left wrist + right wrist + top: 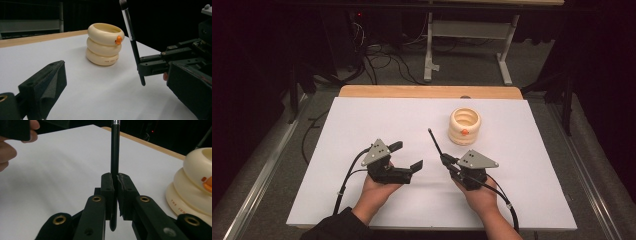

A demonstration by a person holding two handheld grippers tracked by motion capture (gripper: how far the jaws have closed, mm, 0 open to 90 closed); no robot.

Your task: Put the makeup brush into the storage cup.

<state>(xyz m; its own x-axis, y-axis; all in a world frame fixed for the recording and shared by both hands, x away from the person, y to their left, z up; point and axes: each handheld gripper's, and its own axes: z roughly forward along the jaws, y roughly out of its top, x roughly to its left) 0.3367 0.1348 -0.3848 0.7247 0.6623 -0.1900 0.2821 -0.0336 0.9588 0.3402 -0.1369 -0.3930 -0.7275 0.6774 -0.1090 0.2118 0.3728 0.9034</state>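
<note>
The right gripper point(451, 165) is clamped on a thin black brush point(435, 143), its jaws pinched together around the lower part of the handle; in the right gripper view the handle point(114, 150) rises straight up from between the two foam pads point(108, 185), with its rounded end hanging just below them. In the high view the brush slants up and away toward the far left of that gripper, clear of the table. The left gripper point(408, 156) sits to the left, near the front of the table, its jaws standing wide apart with nothing between them. Farther off and to the right of the brush stands a cream holder point(464, 126) made of three stacked rings, upright, with a small orange mark on its side; it seems to be hollow, though its inside is hard to make out. Everything rests on a white table point(362, 120), with a wooden edge point(422, 91) along the far side.
</note>
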